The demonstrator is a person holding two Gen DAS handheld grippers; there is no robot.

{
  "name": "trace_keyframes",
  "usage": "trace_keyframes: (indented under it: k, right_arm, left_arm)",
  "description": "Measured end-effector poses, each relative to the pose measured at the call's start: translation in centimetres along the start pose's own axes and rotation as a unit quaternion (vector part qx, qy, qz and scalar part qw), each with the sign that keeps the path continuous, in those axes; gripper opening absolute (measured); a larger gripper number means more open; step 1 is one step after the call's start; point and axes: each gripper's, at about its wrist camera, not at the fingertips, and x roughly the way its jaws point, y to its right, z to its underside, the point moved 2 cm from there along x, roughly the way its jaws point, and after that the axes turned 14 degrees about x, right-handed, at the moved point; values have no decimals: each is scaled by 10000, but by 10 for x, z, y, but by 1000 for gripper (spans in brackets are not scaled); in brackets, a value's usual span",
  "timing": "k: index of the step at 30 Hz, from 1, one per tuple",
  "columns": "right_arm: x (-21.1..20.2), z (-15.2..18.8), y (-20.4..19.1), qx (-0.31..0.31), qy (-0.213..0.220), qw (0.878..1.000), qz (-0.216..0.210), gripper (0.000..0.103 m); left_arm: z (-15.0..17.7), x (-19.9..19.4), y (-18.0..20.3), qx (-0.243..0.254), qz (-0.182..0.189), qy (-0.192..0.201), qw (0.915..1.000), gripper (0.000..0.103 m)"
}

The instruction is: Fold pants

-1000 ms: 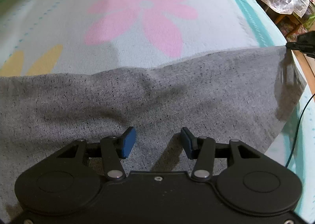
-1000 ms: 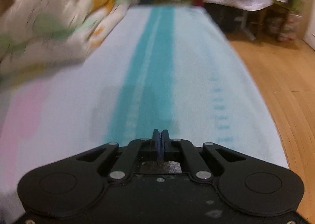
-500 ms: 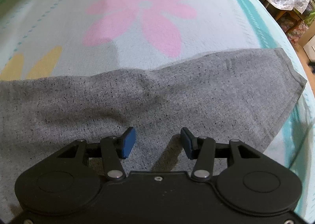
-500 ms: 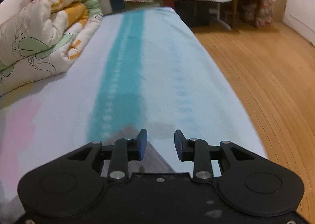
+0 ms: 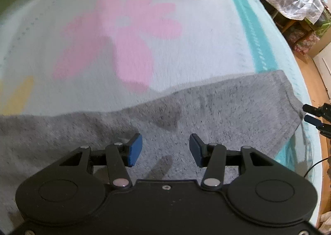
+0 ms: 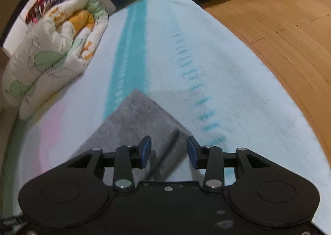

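Grey speckled pants (image 5: 206, 115) lie flat on the bed (image 5: 62, 53), below the pink flower print (image 5: 124, 38) on the light blue bedspread. Left gripper (image 5: 165, 149) hovers over the pants, blue pads spread wide, nothing between them. Pant hem corner (image 5: 293, 109) points toward the teal stripe (image 5: 250, 26) at the bed's right edge. Right gripper (image 5: 310, 114) shows at that corner in the left view, just beside the hem, contact unclear. In the right wrist view the right gripper (image 6: 168, 152) is spread open, empty, above the pants' corner (image 6: 140, 119); a dark fold line runs between the pads. Folded floral quilt (image 6: 53, 53) sits at the far left of the bed, well apart from the pants. Wooden floor (image 6: 279, 28) right of the bed. Both views slightly motion-blurred
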Motion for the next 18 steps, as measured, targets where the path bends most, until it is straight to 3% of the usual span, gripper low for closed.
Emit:
trace_keyframes:
  k: [4,10,12,13,18]
  right_arm:
    - [17,-14,15,449,-364,9982,-161,47]
    - [31,-23,8,522,-435,9958,-618,49]
    - [32,-21,0,337,-409,9965,-649,41]
    - [31,-19,-5,159,-392,9972,-622,16]
    - [12,-9,-30,-648,-122,9969,-438,12]
  left_arm:
    - [6,6,2,1,-10,-88,10000,56]
    - [2,5,1,-57,-21,-106,9999,56]
    - [-5,3,3,-75,2,-35,10000,56]
    - [-9,2,5,-53,5,11,10000,56]
    - [-29,14,18,-60,107,34,9999,56]
